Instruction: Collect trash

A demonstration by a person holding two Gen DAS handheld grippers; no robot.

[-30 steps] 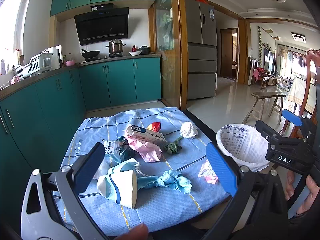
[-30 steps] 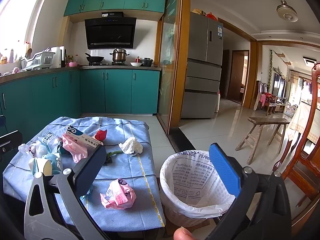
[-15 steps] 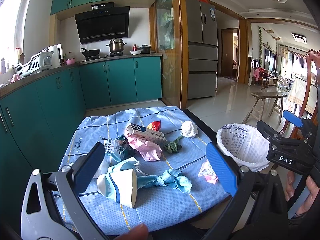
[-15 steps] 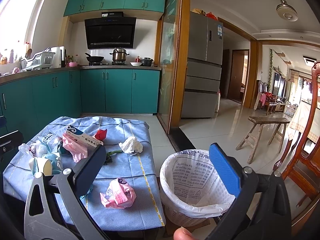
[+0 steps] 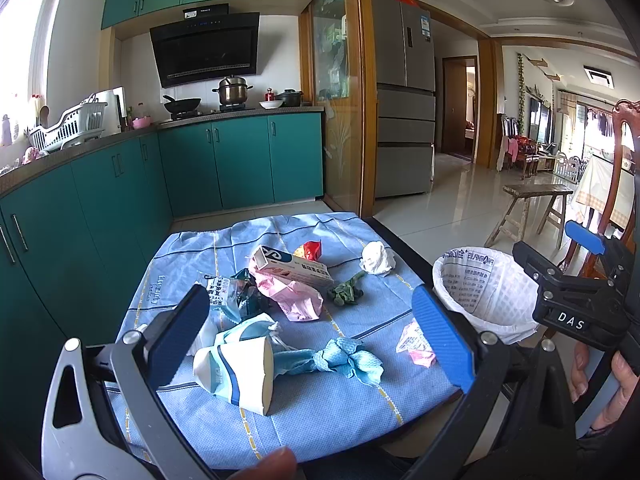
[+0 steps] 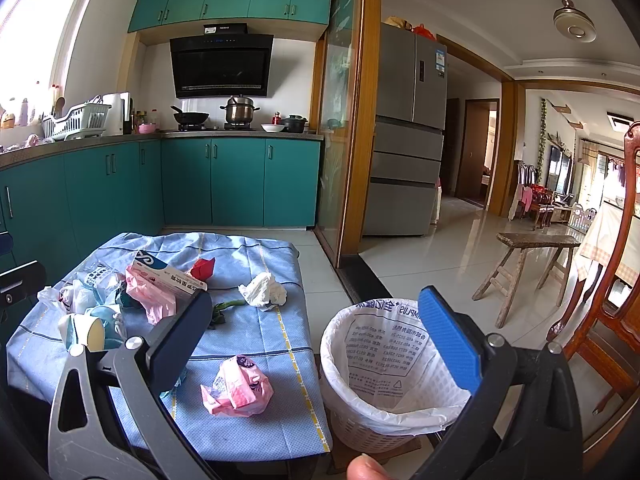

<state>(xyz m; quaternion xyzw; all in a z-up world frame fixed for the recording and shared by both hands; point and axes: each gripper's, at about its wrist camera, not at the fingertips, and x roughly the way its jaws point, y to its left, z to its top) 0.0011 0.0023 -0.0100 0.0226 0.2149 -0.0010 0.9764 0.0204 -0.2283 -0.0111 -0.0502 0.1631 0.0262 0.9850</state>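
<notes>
On a low desk (image 5: 320,424) covered with a blue cloth, in a kitchen with teal cabinets (image 6: 236,180), the trash lies scattered. A crushed paper cup (image 5: 240,372) lies on its side near the front edge, with a knotted blue wipe (image 5: 344,360) just beside it to the right. Further back sit a crumpled pink bag (image 5: 296,300), a long toothpaste box (image 5: 294,266) resting on top of it, a red wrapper (image 5: 312,249) behind the box, a white tissue wad (image 5: 377,260) toward the right edge, and a small green scrap (image 5: 346,292) between the tissue and the pink bag. A clear printed packet (image 5: 226,292) lies at the left of the heap. A second pink wrapper (image 6: 236,388) lies alone near the front right corner. Off the right side of the desk stands a white-lined bin (image 6: 384,368), just beside the desk edge. The left gripper (image 5: 312,336) hangs above the front of the desk with its fingers spread wide and nothing between them. The right gripper (image 6: 316,344) is over the gap between desk and bin, its fingers likewise spread wide and holding nothing.
</notes>
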